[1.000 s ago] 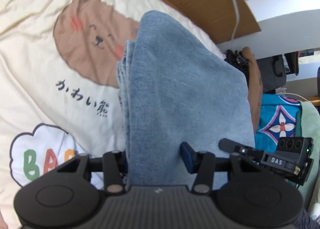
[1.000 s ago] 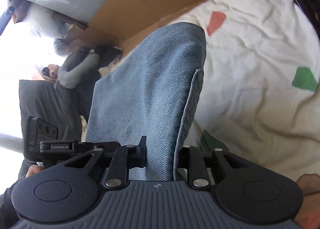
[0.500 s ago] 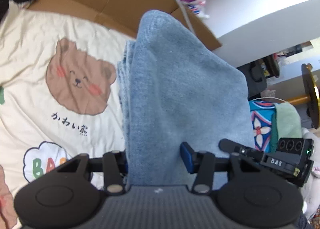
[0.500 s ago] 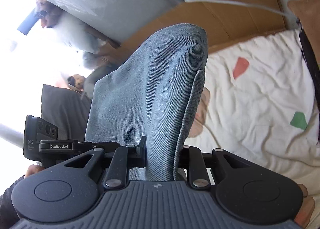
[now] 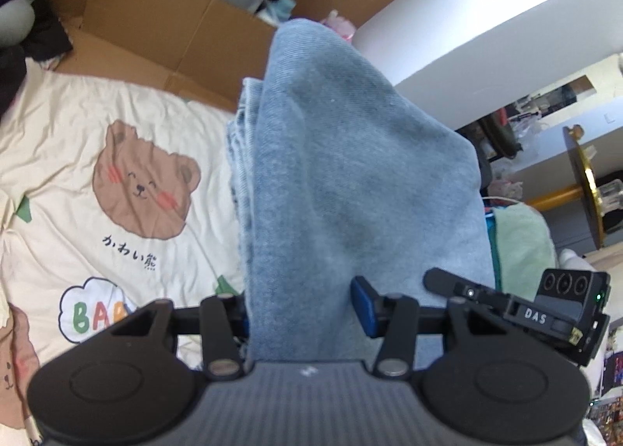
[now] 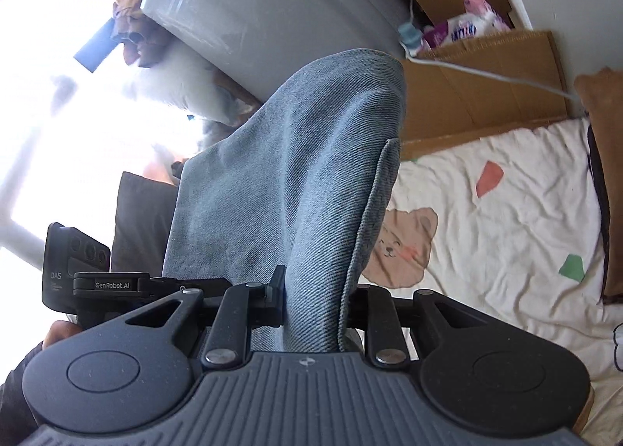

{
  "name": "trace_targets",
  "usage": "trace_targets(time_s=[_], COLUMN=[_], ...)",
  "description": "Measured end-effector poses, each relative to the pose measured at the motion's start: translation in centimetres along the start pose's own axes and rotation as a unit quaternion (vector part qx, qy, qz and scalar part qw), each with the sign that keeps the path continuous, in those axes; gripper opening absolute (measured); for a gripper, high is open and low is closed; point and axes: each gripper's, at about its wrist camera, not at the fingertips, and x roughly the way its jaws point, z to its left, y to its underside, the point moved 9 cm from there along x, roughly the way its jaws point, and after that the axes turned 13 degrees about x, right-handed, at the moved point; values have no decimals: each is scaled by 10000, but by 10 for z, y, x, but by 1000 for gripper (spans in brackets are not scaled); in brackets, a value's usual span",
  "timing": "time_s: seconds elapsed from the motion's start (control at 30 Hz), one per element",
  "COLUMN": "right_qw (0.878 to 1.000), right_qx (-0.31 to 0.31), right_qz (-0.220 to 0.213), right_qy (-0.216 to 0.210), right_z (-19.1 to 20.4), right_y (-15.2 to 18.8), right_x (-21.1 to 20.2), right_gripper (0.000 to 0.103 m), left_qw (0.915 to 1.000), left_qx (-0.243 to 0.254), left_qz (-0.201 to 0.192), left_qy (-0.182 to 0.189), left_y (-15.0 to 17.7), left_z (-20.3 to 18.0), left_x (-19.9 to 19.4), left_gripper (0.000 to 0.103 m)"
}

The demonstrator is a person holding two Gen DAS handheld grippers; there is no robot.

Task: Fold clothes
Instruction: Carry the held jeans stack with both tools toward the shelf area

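Observation:
A folded blue denim garment (image 5: pixel 350 173) fills the middle of the left wrist view and stands up out of my left gripper (image 5: pixel 300 305), which is shut on its edge. The same denim (image 6: pixel 303 193) rises from my right gripper (image 6: pixel 315 298), which is shut on its other edge. Both grippers hold it lifted above a cream bedsheet (image 5: pixel 58 157) printed with bears. The fingertips are hidden by the cloth.
Cardboard sheets (image 5: pixel 148 29) stand along the far edge of the bed. A grey wrapped block (image 6: pixel 272 9) and a bright window are behind. Teal and green clothes (image 5: pixel 521 243) lie to the right. A brown cushion (image 6: pixel 607 173) lies at the bed's right edge.
Both grippers have lifted the denim higher and tilted up; the bed has dropped lower in view and more of the room behind shows.

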Motion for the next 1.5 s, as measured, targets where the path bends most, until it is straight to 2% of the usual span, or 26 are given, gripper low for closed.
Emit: trace_targets(time_s=[0.4,0.83,1.27,1.5], right_qw=[9995,9980,9937,9902], right_qx=[-29,58,268,382], right_qz=[-285,-613,-1083,-1310], right_qy=[118,-107,79,293], right_z=[20,10,-43,-73], right_y=[-3,-16,-75,-108], right_x=[-68,-123,-186,-202], right_gripper=[22,22,22,22], left_qw=[9997,9992,9959,9924], left_qx=[222,378,673,822], left_qz=[-38,-104,-55,-25], left_qy=[63,70,600,919], left_y=[-5,-20,-67,-96], left_z=[-63,-115,-179,-204], left_x=[-20,-18,49,92], left_gripper=[50,50,50,50])
